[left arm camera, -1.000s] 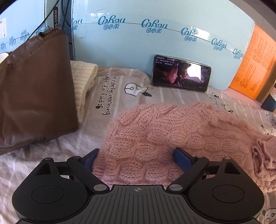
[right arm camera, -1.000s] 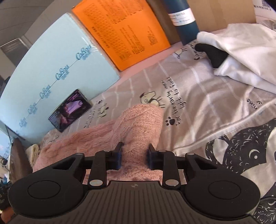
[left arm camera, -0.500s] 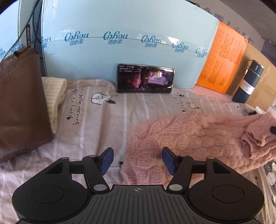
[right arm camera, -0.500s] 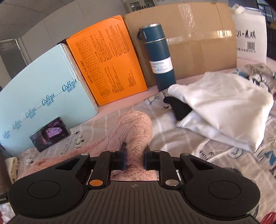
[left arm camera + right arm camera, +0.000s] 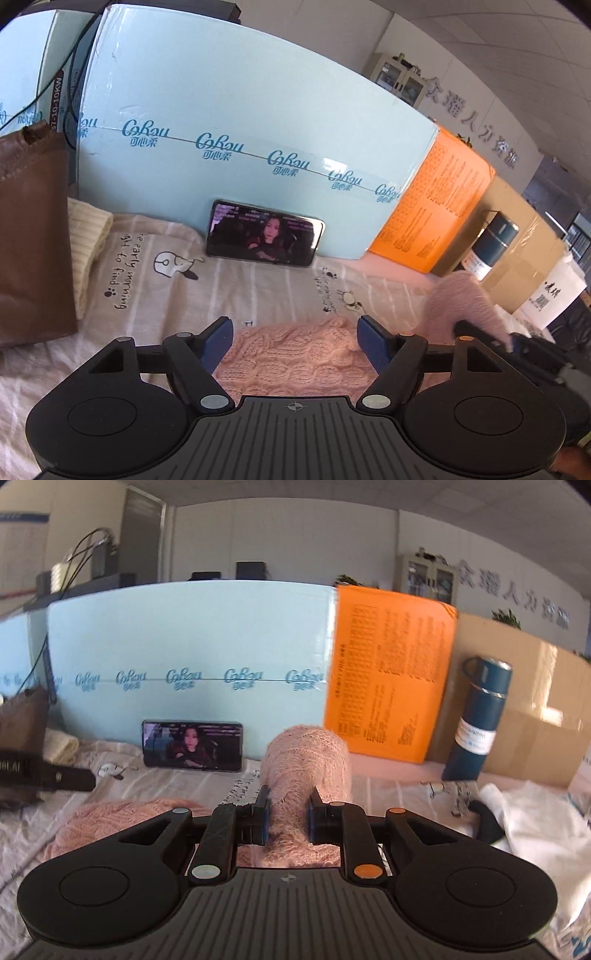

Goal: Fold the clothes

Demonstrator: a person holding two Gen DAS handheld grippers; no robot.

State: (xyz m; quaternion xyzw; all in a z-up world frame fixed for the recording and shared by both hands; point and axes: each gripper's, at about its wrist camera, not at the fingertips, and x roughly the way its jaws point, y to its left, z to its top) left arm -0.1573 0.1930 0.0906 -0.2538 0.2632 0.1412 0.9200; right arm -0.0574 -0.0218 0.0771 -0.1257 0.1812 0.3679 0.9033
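Observation:
A pink cable-knit sweater (image 5: 295,362) lies on the printed bedsheet (image 5: 258,288). My left gripper (image 5: 295,336) is open, its blue pads on either side of the sweater's edge, just above it. My right gripper (image 5: 288,816) is shut on a bunched part of the pink sweater (image 5: 306,760) and holds it lifted above the bed. That lifted part (image 5: 461,302) and the right gripper show at the right of the left wrist view. The rest of the sweater (image 5: 122,819) trails down to the left.
A phone (image 5: 264,238) leans on a light blue box (image 5: 240,110). An orange box (image 5: 388,679), a blue bottle (image 5: 476,716) and a cardboard box (image 5: 535,709) stand behind. White clothes (image 5: 535,827) lie right. A brown bag (image 5: 29,240) and cream knit (image 5: 85,236) lie left.
My right gripper has lifted the sweater's bunched part and swung to face the boxes. My left gripper has drawn back and risen; less of the sweater lies between its open pads.

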